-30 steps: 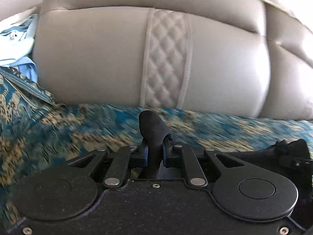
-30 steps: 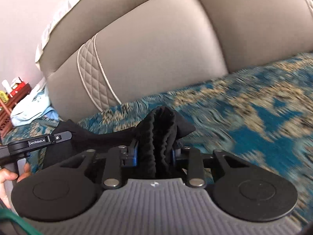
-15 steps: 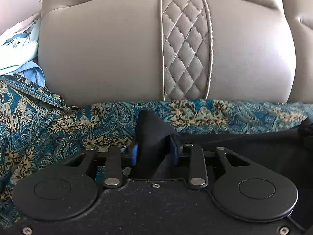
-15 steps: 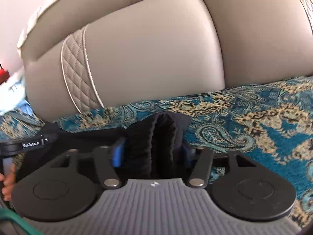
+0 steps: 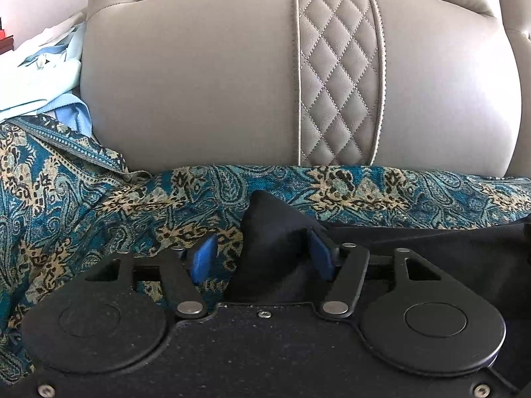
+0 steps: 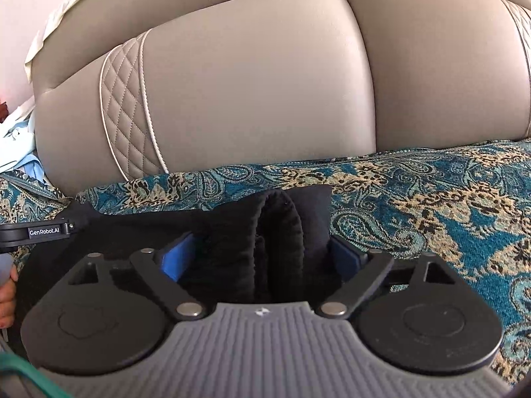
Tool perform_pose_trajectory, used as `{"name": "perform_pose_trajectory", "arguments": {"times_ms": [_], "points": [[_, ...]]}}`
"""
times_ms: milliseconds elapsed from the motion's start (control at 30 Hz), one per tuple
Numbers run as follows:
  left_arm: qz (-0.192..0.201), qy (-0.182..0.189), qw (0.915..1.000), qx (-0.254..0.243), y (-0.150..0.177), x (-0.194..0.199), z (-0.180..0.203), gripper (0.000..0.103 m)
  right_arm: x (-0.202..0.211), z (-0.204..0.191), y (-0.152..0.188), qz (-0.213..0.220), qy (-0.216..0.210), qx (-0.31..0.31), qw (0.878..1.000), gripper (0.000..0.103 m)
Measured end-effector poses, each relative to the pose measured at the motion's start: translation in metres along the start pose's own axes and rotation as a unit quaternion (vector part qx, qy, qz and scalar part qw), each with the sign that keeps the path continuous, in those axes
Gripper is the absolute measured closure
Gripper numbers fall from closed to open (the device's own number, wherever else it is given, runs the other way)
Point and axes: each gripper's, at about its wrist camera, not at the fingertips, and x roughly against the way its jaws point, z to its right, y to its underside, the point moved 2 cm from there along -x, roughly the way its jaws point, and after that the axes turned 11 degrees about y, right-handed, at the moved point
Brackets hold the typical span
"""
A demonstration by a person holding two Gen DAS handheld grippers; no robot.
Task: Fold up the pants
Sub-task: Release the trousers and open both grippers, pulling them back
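Note:
The black pants (image 5: 431,248) lie on a blue paisley cover, near the sofa back. In the left wrist view a corner of the pants (image 5: 272,248) stands between the blue pads of my left gripper (image 5: 262,255), which is open; a gap shows beside the left pad. In the right wrist view the ribbed waistband of the pants (image 6: 282,232) sits loose between the spread pads of my right gripper (image 6: 262,252), which is open. The left gripper's body (image 6: 36,232) shows at the left edge there.
The beige leather sofa back (image 5: 232,83) with a quilted strip (image 5: 338,76) rises just ahead. The paisley cover (image 6: 448,205) spreads over the seat. Light blue clothes (image 5: 36,79) are piled at the far left. A hand (image 6: 6,295) shows at the left edge.
Both grippers moved toward the sofa back, came down to the seat and opened, letting go of the pants they were shut on. The pants now rest on the cover.

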Motion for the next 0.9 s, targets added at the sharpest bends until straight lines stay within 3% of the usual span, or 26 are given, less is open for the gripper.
{"name": "perform_pose_trajectory", "arguments": {"times_ms": [100, 167, 300, 367, 467, 633, 800, 900], "points": [[-0.005, -0.013, 0.9996, -0.023, -0.002, 0.004, 0.003, 0.033, 0.0, 0.0, -0.001, -0.003, -0.002, 0.001, 1.0, 0.003], [-0.013, -0.021, 0.9991, -0.035, -0.003, 0.01, 0.005, 0.018, 0.003, -0.002, -0.004, -0.004, 0.003, 0.009, 1.0, 0.0], [-0.012, 0.0, 0.9998, -0.016, 0.005, 0.034, 0.012, 0.018, 0.028, 0.001, -0.001, 0.038, 0.049, -0.001, 0.998, 0.0], [-0.003, 0.022, 0.9997, -0.01, 0.014, 0.054, 0.022, 0.012, 0.05, 0.005, 0.006, 0.066, 0.062, -0.016, 0.996, 0.0], [0.013, 0.038, 0.9986, -0.034, 0.03, 0.084, 0.037, 0.007, 0.082, 0.006, 0.021, 0.091, 0.068, -0.013, 0.993, 0.0], [0.015, 0.027, 0.9965, -0.078, 0.072, 0.13, 0.055, 0.005, 0.12, -0.003, 0.061, 0.094, 0.1, 0.016, 0.99, 0.0], [0.041, 0.051, 0.9935, -0.093, 0.121, 0.177, 0.066, 0.0, 0.14, -0.01, 0.104, 0.072, 0.131, 0.026, 0.988, 0.0], [0.034, 0.053, 0.994, -0.089, 0.137, 0.184, 0.071, 0.0, 0.143, -0.02, 0.123, 0.094, 0.128, 0.065, 0.985, 0.0]]}}
